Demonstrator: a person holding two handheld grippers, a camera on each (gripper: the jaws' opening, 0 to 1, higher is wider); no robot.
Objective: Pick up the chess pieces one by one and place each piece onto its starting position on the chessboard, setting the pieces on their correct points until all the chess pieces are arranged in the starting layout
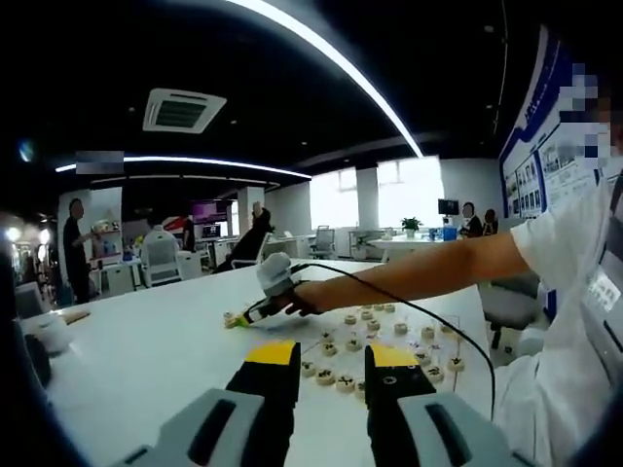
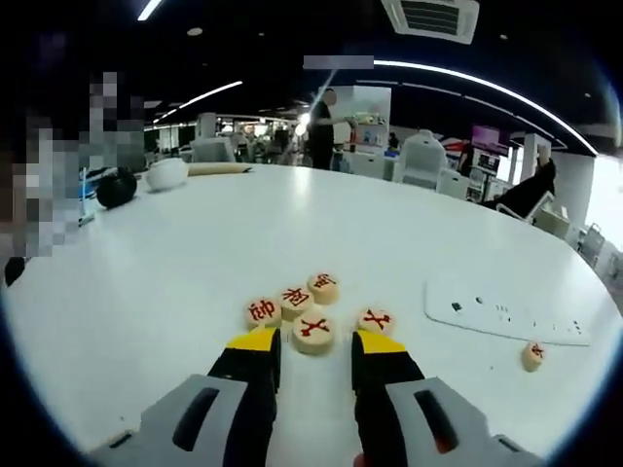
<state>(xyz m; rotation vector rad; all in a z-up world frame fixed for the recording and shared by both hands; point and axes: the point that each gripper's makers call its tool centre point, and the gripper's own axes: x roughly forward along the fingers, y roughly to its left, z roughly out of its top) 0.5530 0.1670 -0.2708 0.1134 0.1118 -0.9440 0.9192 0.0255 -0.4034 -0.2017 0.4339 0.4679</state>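
In the right gripper view, the right hand-held gripper [image 2: 313, 355] is held open over the white table [image 2: 195, 253], its jaws flanking one round chess piece [image 2: 313, 330] at 12 o'clock; three more lie just beyond and one beside the right jaw. A lone piece [image 2: 532, 355] lies at 3 o'clock, beneath a white power strip [image 2: 501, 313]. In the left gripper view, the left hand-held gripper [image 1: 331, 375] is open and empty, with scattered pieces [image 1: 389, 341] ahead.

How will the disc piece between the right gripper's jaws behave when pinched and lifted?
The round wooden xiangqi piece looks rigid, so it should not deform. It lies flat and squat on the white table, so tipping seems unlikely; on edge it could roll. Neighbouring pieces sit close and may get nudged by the right gripper.
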